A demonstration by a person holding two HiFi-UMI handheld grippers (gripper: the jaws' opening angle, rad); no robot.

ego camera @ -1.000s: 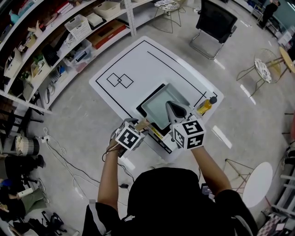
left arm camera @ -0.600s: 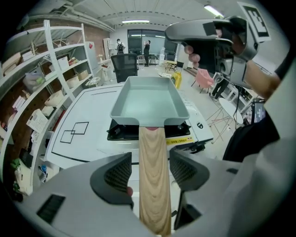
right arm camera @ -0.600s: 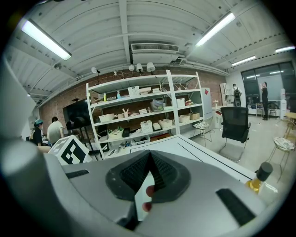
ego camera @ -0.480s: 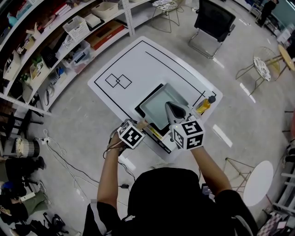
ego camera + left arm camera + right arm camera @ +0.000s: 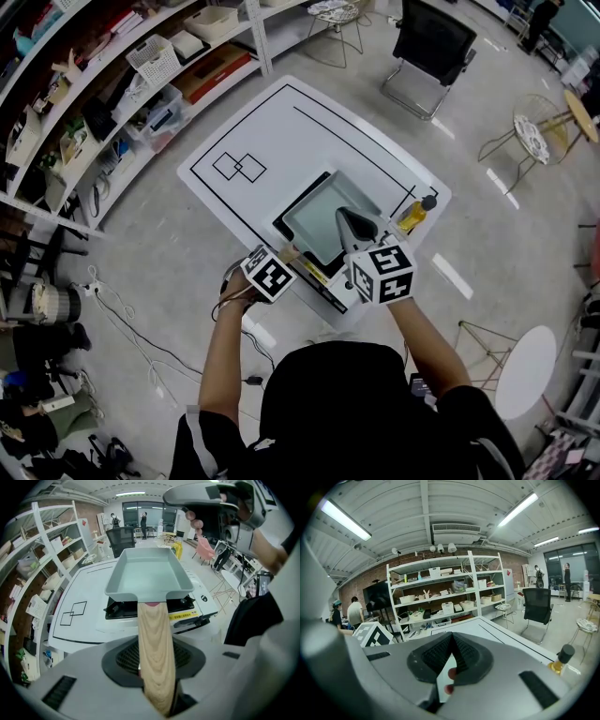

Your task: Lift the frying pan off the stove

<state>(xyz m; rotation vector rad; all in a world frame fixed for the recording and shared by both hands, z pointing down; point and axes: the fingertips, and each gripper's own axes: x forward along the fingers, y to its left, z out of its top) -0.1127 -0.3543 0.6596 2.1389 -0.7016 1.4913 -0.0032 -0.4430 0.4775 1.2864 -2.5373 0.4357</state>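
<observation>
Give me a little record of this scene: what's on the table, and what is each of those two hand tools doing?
Table: white table marked with black lines
Stove: stove near the table's front edge
Pan: grey rectangular frying pan, apparently resting on the stove
Left tool: left gripper, jaws closing on the pan's wooden handle, which runs between them
Right tool: right gripper, jaws together, holding nothing
Extra: bottle of yellow liquid at the table's right edge
</observation>
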